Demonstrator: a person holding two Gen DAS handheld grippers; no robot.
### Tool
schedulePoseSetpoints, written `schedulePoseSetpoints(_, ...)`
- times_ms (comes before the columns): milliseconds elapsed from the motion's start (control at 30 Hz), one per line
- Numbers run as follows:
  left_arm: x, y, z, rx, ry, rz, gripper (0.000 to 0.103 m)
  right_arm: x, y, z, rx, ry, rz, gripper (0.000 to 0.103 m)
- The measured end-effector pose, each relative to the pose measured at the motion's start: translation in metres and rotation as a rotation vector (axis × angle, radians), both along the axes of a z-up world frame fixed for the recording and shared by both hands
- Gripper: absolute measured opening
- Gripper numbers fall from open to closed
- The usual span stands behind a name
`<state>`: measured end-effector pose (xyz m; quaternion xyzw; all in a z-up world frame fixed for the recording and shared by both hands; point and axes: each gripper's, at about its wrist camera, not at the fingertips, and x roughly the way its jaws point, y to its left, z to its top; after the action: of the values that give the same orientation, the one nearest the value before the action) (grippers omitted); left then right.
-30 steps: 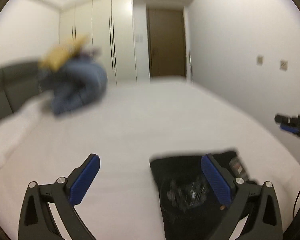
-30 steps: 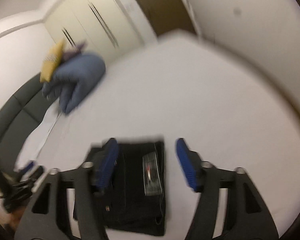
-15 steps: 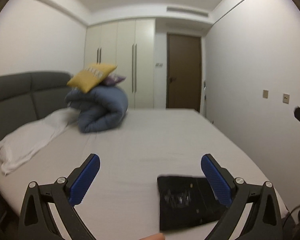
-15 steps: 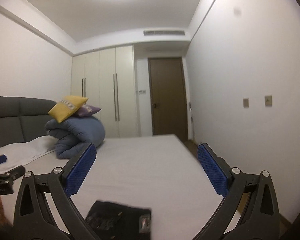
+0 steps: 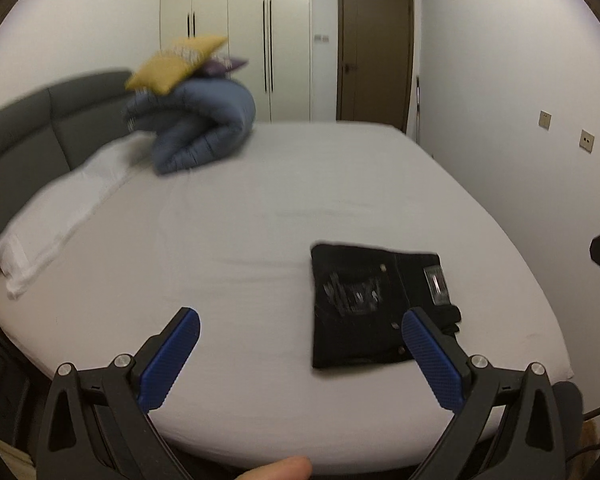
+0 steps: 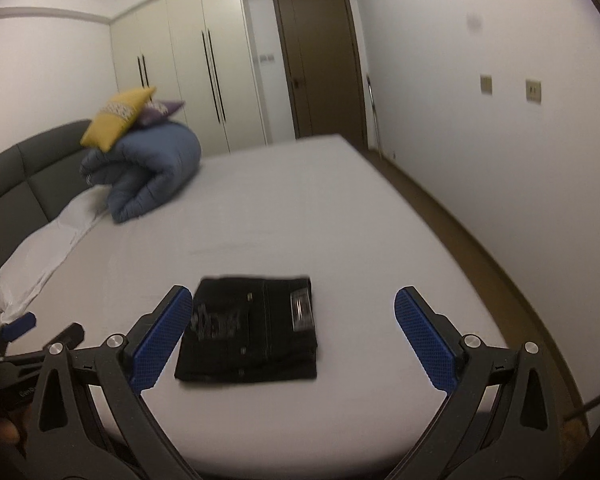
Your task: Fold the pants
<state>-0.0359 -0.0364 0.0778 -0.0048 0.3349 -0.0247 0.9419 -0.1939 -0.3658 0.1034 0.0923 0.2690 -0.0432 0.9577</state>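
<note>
Pants (image 6: 250,330) look done – black denim sitting as a compact squared stack on the bed (image 6: 300,208), edges roughly aligned, back-pocket label facing up, nothing trailing out that I can see. Right gripper (image 6: 294,322) has its jaws spread wide, having just been opening, nothing between the pads; the stack lies just ahead of and below it, closer to its left finger, not touched. Left gripper (image 5: 300,346) also has jaws apart and empty; from it the stack sits ahead and off to the right, partly behind its right finger in view but clear of it. Both tools are above the mattress near its front edge. Judging from this, folding steps are complete and what's left is at most a tidy press or nothing – near side of the stack is a bit blurred so can't rule out a loose hem there. Rolled blue duvet (image 6: 152,172) and cushions far ahead-left, well apart, irrelevant
</note>
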Motion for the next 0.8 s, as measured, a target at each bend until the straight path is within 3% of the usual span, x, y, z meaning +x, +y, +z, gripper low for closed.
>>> schedulePoseSetpoints(333, 0.024, 0.004, -0.039, -0.022, 0.126, 0.009, 0.103, 0.062, 0.018, -0.059, -0.032, 0.124, 0.034, 0.103)
schedulePoseSetpoints(800, 0.037, 0.004, -0.061, -0.004, 0.182, 0.021, 0.103, 0.096, 0.047, -0.092, -0.051, 0.195, 0.120, 0.103)
